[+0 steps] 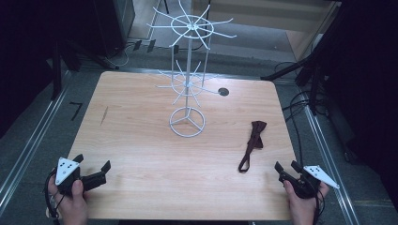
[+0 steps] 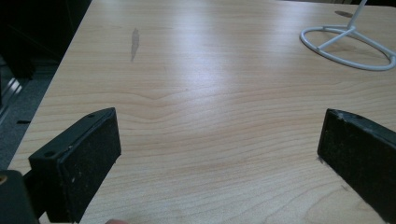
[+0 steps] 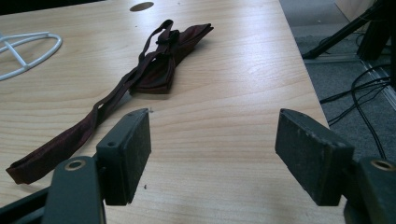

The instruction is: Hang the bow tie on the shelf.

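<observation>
1. Both grippers sit at the table's (image 1: 141,197) near edge: left gripper (image 1: 92,165) and right gripper (image 1: 287,166), jaws spread wide, holding nothing.
2. Dark red bow tie (image 1: 254,140) lies flat right of the white wire rack (image 1: 187,79), just beyond the right gripper, untouched.

The bow tie (image 1: 253,141) is showing a dark maroon, its strap the same shade. The rack (image 1: 187,77) is gleaming plain white wire. The tabletop (image 1: 141,154) is glowing pale wood with fine grain and one dark streak. Both tongs, left (image 1: 92,165) and right (image 1: 286,167), are looking matte black with grey plates.
</observation>
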Demonstrator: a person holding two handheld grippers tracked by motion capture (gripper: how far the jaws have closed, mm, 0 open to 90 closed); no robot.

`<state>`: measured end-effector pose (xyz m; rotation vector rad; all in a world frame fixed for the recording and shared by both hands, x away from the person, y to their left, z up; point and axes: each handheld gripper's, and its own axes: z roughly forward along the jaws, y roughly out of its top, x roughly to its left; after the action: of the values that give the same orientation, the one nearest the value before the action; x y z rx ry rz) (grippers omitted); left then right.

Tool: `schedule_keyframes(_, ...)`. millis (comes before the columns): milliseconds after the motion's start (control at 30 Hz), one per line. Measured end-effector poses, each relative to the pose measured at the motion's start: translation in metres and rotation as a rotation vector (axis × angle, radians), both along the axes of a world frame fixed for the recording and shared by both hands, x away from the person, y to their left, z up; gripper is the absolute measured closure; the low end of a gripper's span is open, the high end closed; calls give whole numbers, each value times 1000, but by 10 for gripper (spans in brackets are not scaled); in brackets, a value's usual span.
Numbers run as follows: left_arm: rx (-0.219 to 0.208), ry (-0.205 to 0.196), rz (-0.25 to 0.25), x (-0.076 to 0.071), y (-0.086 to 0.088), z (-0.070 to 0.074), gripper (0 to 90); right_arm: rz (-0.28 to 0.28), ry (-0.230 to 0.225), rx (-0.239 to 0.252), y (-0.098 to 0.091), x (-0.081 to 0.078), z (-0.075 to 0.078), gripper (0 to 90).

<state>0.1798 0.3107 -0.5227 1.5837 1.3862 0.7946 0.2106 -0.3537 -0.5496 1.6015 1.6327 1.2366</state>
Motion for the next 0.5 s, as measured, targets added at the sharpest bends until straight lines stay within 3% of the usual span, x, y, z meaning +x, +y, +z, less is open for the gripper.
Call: schedule_keyframes(500,16,18,-18,1,-2,0,0,-4,2,44,1,0,3,292)
